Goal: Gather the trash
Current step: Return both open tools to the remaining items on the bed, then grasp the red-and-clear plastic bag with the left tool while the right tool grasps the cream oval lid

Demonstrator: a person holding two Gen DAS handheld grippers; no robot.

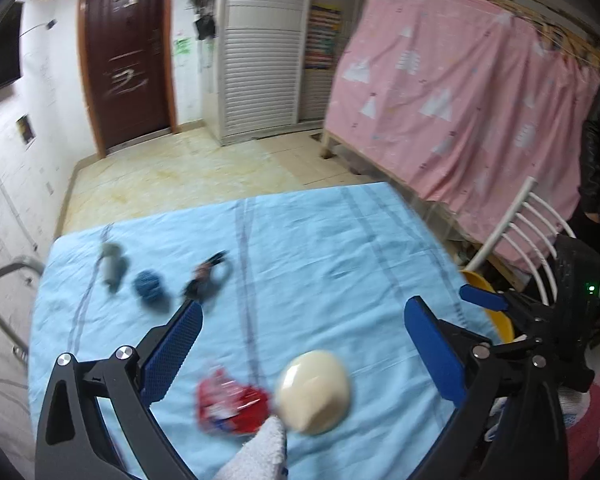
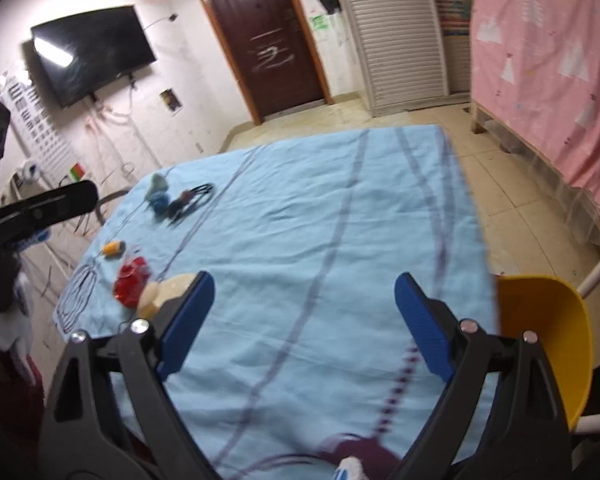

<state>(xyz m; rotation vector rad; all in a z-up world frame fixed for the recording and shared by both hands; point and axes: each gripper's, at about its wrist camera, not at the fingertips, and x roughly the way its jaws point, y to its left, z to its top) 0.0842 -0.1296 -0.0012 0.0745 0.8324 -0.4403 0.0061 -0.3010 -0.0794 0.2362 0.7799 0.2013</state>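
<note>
A light blue cloth covers the table [image 1: 320,240]. In the left wrist view a red crumpled wrapper [image 1: 232,404] and a cream rounded lump [image 1: 314,392] lie between the jaws of my left gripper [image 1: 304,320], which is open and above them. Farther left lie a grey object [image 1: 110,268], a blue ball [image 1: 150,288] and a black cable [image 1: 208,274]. My right gripper [image 2: 304,292] is open and empty over the cloth [image 2: 320,220]. The red wrapper [image 2: 130,284], the cream lump [image 2: 160,292] and a small orange item [image 2: 114,248] lie to its left.
A yellow bin [image 2: 548,344] stands at the table's right edge; it also shows in the left wrist view [image 1: 496,312]. A white chair back [image 1: 520,232] and a pink curtain [image 1: 460,92] are on the right. A TV [image 2: 92,52] hangs on the left wall.
</note>
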